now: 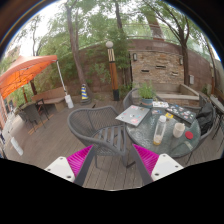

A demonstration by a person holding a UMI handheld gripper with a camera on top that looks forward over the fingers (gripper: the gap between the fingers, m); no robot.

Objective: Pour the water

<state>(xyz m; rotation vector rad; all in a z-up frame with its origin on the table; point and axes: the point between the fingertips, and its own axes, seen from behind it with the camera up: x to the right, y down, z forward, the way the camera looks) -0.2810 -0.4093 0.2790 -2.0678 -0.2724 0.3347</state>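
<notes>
Pink-padded hand-held gripper (112, 160) open; seemingly a bottle (160, 130) on table (185, 140) ahead.

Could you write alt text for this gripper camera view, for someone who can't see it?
An open gripper with pink pads points across an outdoor patio toward a round glass table holding bottles and a tray. A dark mesh chair stands just ahead of the fingers, an orange umbrella beyond.

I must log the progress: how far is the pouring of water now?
Nothing looks done yet. The gripper is open and empty, its pink-padded fingers over a grey metal mesh chair. The tall clear plastic bottle and the small cup stand untouched on the round glass table beyond. Left: approach, grasp, pour.
</notes>
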